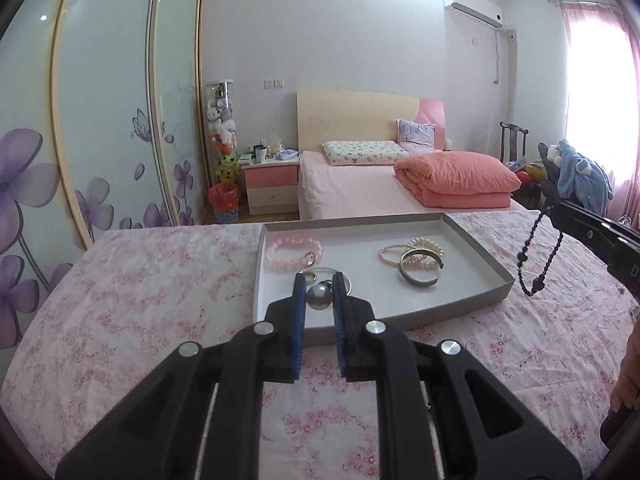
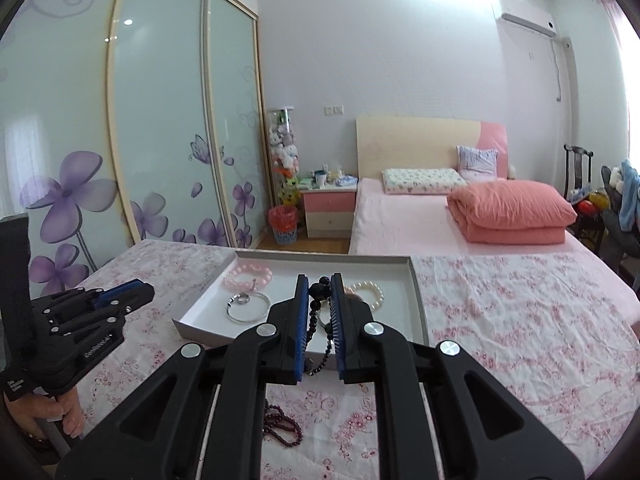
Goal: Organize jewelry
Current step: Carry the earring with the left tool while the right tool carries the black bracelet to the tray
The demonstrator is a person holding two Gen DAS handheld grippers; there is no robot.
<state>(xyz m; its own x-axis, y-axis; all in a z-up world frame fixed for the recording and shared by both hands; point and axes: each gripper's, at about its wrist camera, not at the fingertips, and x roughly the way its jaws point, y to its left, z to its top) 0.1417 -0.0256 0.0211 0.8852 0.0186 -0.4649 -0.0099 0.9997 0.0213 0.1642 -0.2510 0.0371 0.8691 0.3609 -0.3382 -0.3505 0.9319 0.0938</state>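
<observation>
A shallow grey tray [image 1: 478, 240] lies on the pink floral cloth. It holds a pink bead bracelet [image 1: 294, 252], pearl bracelets [image 1: 400, 254], a silver cuff [image 1: 420, 276] and a thin silver bangle [image 2: 248, 308] with a small ring [image 2: 241, 300]. My left gripper [image 1: 319, 280] hovers over the tray's near edge, shut on a small silver ball [image 1: 319, 298]. In the right wrist view the left gripper [image 2: 150, 289] sits left of the tray [image 2: 320, 255]. My right gripper [image 2: 319, 280] is shut on a dark bead strand [image 2: 318, 312]. That strand [image 1: 536, 256] dangles right of the tray.
A maroon bead strand [image 2: 280, 424] lies on the cloth below my right gripper. Beyond the table stands a bed [image 1: 360, 192] with a folded salmon quilt [image 1: 456, 178], a pink nightstand [image 1: 272, 184] and flower-printed sliding doors [image 1: 108, 120]. A chair with clothes [image 1: 576, 176] is far right.
</observation>
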